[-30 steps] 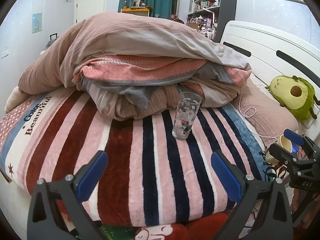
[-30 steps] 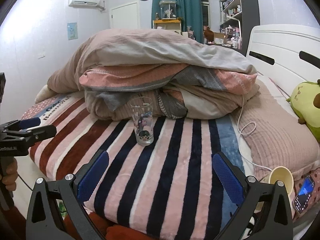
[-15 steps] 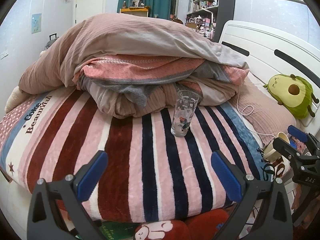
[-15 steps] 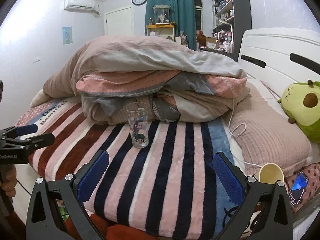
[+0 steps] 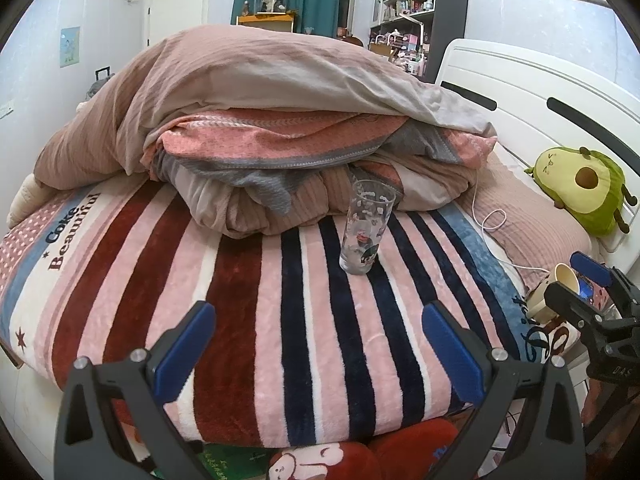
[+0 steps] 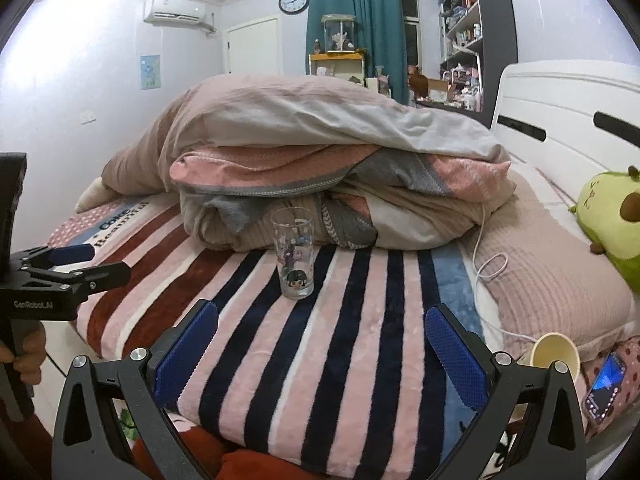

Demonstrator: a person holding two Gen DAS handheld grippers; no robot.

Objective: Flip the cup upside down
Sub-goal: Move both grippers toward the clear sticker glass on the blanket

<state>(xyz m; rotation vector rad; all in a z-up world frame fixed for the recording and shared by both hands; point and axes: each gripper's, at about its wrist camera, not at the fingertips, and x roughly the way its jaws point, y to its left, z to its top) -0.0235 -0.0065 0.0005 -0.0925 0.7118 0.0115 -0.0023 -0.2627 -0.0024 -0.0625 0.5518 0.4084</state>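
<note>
1. My left gripper (image 5: pixel 320 344) sits at the bottom of its own frame with the jaws spread wide and nothing between the blue, finely ribbed pads (image 5: pixel 186 342).
2. My right gripper (image 6: pixel 322 344) is just as wide and just as empty; its dotted blue pads (image 6: pixel 456 354) flank the lower middle of the right wrist view.
3. Each tool shows in the other's view: the right one at the lower right edge of the left view, the left one at the left edge of the right view.
4. The cup (image 5: pixel 367 227) is a tall, clear glass tumbler printed with cartoon figures, standing upright with its mouth up, above and a little right of centre in the left view.
5. In the right view the cup (image 6: pixel 293 253) stands just left of centre, above the gap between my pads and well apart from them.
6. It rests on a plush striped blanket (image 5: pixel 248 300) in pink, maroon and navy.
7. Just behind it rises a soft, rumpled heap of duvets (image 5: pixel 280 120).
8. At the right of the right view lie a white cable (image 6: pixel 486 268), a pale paper cup (image 6: pixel 556 354), a lit phone (image 6: pixel 606 386) and a green avocado plush (image 6: pixel 612 220).
</note>
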